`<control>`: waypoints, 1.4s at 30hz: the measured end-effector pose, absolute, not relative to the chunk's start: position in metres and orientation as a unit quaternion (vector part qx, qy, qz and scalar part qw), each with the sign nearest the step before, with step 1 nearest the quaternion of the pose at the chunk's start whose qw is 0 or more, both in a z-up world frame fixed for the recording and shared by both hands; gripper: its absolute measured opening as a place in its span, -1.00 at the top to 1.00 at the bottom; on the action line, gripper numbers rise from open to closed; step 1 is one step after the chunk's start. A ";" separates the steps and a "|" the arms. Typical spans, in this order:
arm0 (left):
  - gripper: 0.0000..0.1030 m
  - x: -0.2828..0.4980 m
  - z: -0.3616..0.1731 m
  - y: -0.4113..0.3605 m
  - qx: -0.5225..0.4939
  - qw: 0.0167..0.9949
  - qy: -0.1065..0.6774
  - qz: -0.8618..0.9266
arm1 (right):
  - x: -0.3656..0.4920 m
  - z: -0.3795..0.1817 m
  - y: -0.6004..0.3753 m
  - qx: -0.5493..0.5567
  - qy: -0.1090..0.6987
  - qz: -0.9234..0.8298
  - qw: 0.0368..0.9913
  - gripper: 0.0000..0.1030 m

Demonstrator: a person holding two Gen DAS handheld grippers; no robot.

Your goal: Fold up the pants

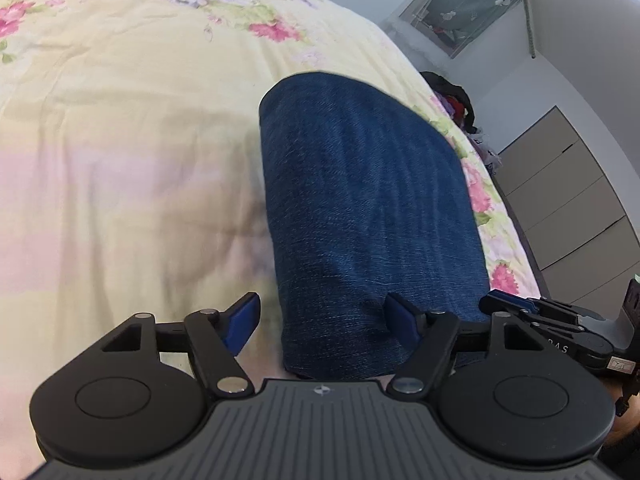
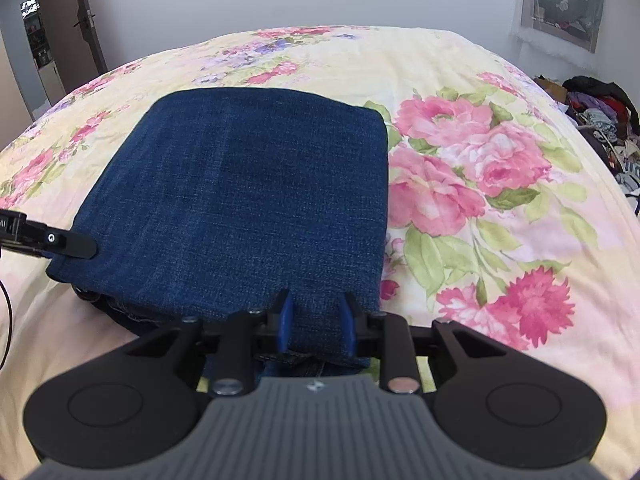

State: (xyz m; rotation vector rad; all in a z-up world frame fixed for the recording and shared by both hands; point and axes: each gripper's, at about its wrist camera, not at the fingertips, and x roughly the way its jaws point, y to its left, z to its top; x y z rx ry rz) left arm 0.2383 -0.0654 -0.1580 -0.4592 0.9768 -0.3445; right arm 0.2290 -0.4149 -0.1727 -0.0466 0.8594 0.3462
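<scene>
**Folded jeans on the floral bed, a gripper at each near corner**

My left gripper [image 1: 320,322] stands wide apart, its blue pads [image 1: 240,322] spread to either side of the near left edge of the pants [image 1: 360,208]. The left pad hangs over the bedspread [image 1: 120,140], the right pad lies over the denim, and I cannot tell whether either one touches the cloth. Nothing is pinched between them.

Ahead of that gripper the pants lie as a compact blue block, folded flat, running away from me across the yellow floral cover. Layers of denim and a stitched seam show under the top fold at the near edge.

My right gripper [image 2: 316,316] sits at the near right corner of the pants, jaws narrowed but with a gap still showing; the fold's edge lies between the blue pads, and I cannot tell whether they press it. From this side, my left gripper's finger shows at the far left corner of the fold.

Beyond my right gripper, off the bed's right edge, a pile of mixed clothes [image 2: 600,112] lies heaped; whatever holds it is hidden. A grey drawer unit [image 1: 568,200] stands against the wall there, drawers closed.
</scene>
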 end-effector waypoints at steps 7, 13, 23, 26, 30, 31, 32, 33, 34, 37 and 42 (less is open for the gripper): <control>-0.61 0.257 -0.155 -0.051 -0.251 0.829 0.472 -0.164 | 0.240 -0.158 -0.434 0.036 0.411 0.169 0.895 0.12; -0.70 0.279 -0.161 -0.051 -0.272 0.817 0.482 -0.161 | 0.272 -0.164 -0.459 0.114 0.421 0.191 0.879 -0.52; -0.75 0.308 -0.189 -0.051 -0.321 0.774 0.510 -0.192 | 0.344 -0.214 -0.498 0.298 0.491 0.254 0.778 -0.58; -0.76 0.314 -0.195 -0.055 -0.321 0.770 0.512 -0.205 | 0.358 -0.233 -0.492 0.296 0.524 0.267 0.753 -0.61; -0.84 0.320 -0.200 -0.057 -0.317 0.770 0.511 -0.213 | 0.371 -0.248 -0.481 0.312 0.531 0.294 0.731 -0.61; -0.86 0.319 -0.200 -0.057 -0.319 0.769 0.510 -0.215 | 0.373 -0.250 -0.478 0.315 0.531 0.300 0.727 -0.61; -0.87 0.320 -0.201 -0.056 -0.321 0.768 0.510 -0.216 | 0.377 -0.252 -0.475 0.319 0.530 0.307 0.723 -0.61; -0.88 0.320 -0.203 -0.055 -0.324 0.767 0.509 -0.217 | 0.382 -0.254 -0.469 0.323 0.530 0.316 0.718 -0.61; -0.89 0.320 -0.205 -0.055 -0.326 0.767 0.508 -0.217 | 0.385 -0.256 -0.464 0.328 0.529 0.322 0.713 -0.61; -0.79 0.320 -0.206 -0.055 -0.330 0.769 0.504 -0.213 | 0.395 -0.262 -0.446 0.336 0.529 0.328 0.706 -0.62; -0.30 0.307 -0.196 -0.062 -0.306 0.786 0.486 -0.228 | 0.395 -0.256 -0.440 0.324 0.527 0.334 0.711 -0.33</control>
